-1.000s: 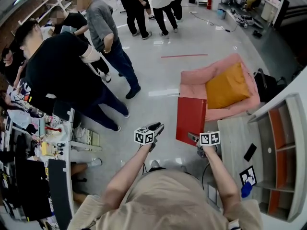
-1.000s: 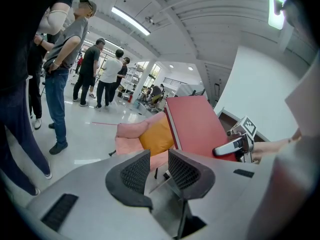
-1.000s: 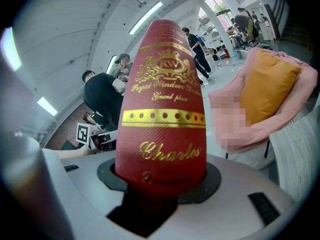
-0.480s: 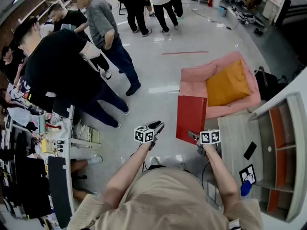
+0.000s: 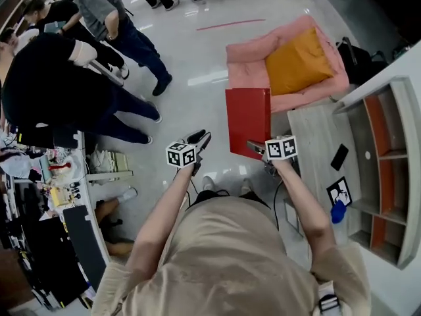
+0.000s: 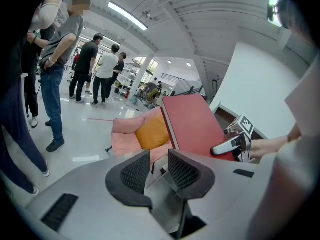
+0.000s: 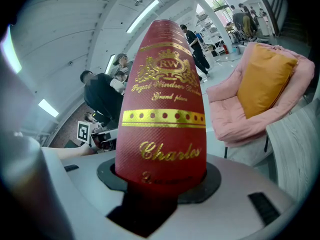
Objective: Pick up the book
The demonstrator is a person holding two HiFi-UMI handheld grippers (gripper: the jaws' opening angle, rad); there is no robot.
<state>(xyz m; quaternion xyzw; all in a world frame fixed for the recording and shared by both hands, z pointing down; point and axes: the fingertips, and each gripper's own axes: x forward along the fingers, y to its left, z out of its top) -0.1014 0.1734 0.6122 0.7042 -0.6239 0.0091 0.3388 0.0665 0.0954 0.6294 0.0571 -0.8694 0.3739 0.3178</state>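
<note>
Book: we see the red book [image 5: 248, 122] clear of every surface, upright in the air above the floor [image 5: 197, 58].
Book's neighbours: it hangs in front of the pink armchair [image 5: 250, 61] with its orange cushion [image 5: 296, 51], just left of the grey tabletop [image 5: 316, 133] in the head view.
Right claw: the right claw [image 5: 256, 147] has hold of the book at its lower end. In the right gripper view the gold-lettered spine [image 7: 162, 109] fills the gap of the claw [image 7: 160, 179]. The pads are mostly hidden behind the spine, so they appear to press on both covers.
Left claw: the left claw [image 6: 159, 160] has its two dark pads a little apart with nothing between them (only the armchair and the book's cover [image 6: 192, 121] show beyond). It hangs to the left of the book, apart from it.
Tabletop: we note a dark phone [image 5: 339, 157] lying flat on it, near the shelf unit [image 5: 388, 153].
Bystanders: several people [image 5: 46, 91] stand on the floor at the far left, well apart from the book.
</note>
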